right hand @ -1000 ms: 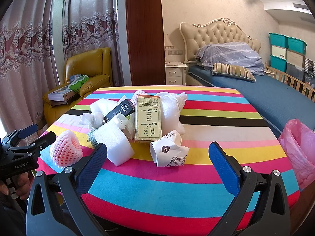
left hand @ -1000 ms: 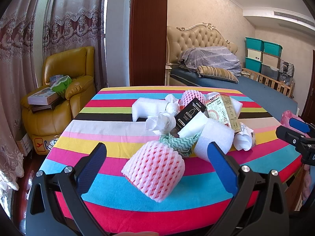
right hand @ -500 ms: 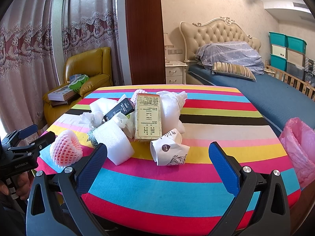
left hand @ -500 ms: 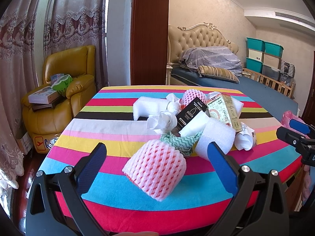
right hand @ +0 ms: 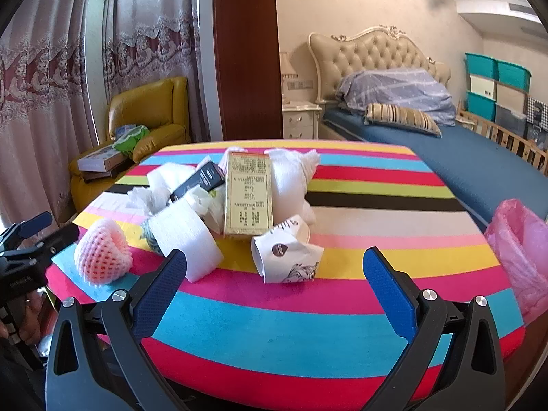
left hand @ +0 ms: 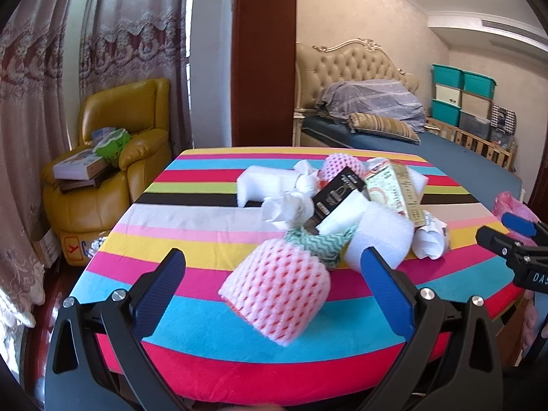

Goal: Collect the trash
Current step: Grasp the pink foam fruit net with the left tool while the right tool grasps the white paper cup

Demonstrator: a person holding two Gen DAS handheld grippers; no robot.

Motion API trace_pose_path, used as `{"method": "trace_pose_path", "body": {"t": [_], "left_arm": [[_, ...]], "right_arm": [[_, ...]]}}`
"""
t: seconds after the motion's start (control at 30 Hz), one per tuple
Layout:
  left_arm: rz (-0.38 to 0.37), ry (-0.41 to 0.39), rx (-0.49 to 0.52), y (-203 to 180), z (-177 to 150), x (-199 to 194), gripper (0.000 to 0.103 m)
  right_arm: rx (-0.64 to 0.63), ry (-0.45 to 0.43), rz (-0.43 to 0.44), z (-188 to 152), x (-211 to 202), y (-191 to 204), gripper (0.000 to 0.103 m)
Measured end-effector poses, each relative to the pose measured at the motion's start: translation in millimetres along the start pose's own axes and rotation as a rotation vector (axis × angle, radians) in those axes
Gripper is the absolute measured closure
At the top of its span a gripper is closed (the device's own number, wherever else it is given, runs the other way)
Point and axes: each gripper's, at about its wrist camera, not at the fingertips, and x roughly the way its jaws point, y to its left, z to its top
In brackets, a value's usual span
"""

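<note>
Two blue-padded fingers of the left gripper (left hand: pixel 274 274) stand spread wide in the left wrist view, holding nothing, with the pink foam net (left hand: pixel 278 291) lying between them on the striped table (left hand: pixel 191 226). Just behind that net sit a green zigzag cloth (left hand: pixel 322 244) and a white foam roll (left hand: pixel 380 236); a black box (left hand: pixel 337 195) and a gold carton (left hand: pixel 394 190) lean on the heap farther back. Right of the net, at the table edge, the right gripper (left hand: pixel 513 236) shows, and behind it a pink bag (left hand: pixel 512 207).

From the right wrist view, the right gripper (right hand: pixel 275 270) is likewise spread and empty. A crumpled paper cup (right hand: pixel 286 255) lies just beyond its fingers, touching the front of the gold carton (right hand: pixel 248 195). Left of the cup is the foam roll (right hand: pixel 186 236), then the pink foam net (right hand: pixel 102 255), with the left gripper (right hand: pixel 34 236) beside it, its fingertips seemingly apart. The pink bag (right hand: pixel 520 250) hangs right of the cup, off the table (right hand: pixel 376 226).
</note>
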Motion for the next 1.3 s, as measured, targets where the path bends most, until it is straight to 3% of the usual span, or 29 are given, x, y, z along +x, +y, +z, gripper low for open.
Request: {"method": "trace_pose_path", "body": {"t": [0.2,0.63,0.73,0.8,0.87,0.93,1.03,1.3], "left_arm": [[-0.058,0.118,-0.041,13.0,-9.6,21.9,0.004],[-0.055,0.286,-0.010,12.6,-27.1,82.7,0.005],[-0.073,0.291,0.027,8.7,-27.0,92.1,0.019],[-0.081,0.293,0.048,4.8,-26.8,96.4,0.023],[-0.092,0.286,0.073,0.1,-25.9,99.5,0.032],[-0.094,0.260,0.097,-4.7,-23.3,100.0,0.039],[-0.110,0.231,0.123,-11.3,-17.3,98.2,0.054],[-0.125,0.093,0.162,-26.3,-3.7,75.5,0.059]], "right_arm": [[-0.001,0.055,-0.019,-9.0,24.2,-5.3,0.007],[0.016,0.122,0.010,-8.1,68.7,-11.8,0.007],[0.037,0.129,0.010,-2.2,80.4,-15.0,0.007],[0.043,0.142,0.015,-1.1,88.3,-16.8,0.008],[0.058,0.159,0.043,-1.7,95.0,-20.7,0.020],[0.065,0.171,0.051,-1.9,97.6,-22.4,0.041],[0.052,0.154,0.051,-3.3,93.8,-21.6,0.043],[0.030,0.033,0.017,2.4,59.7,-25.7,0.043]]}}
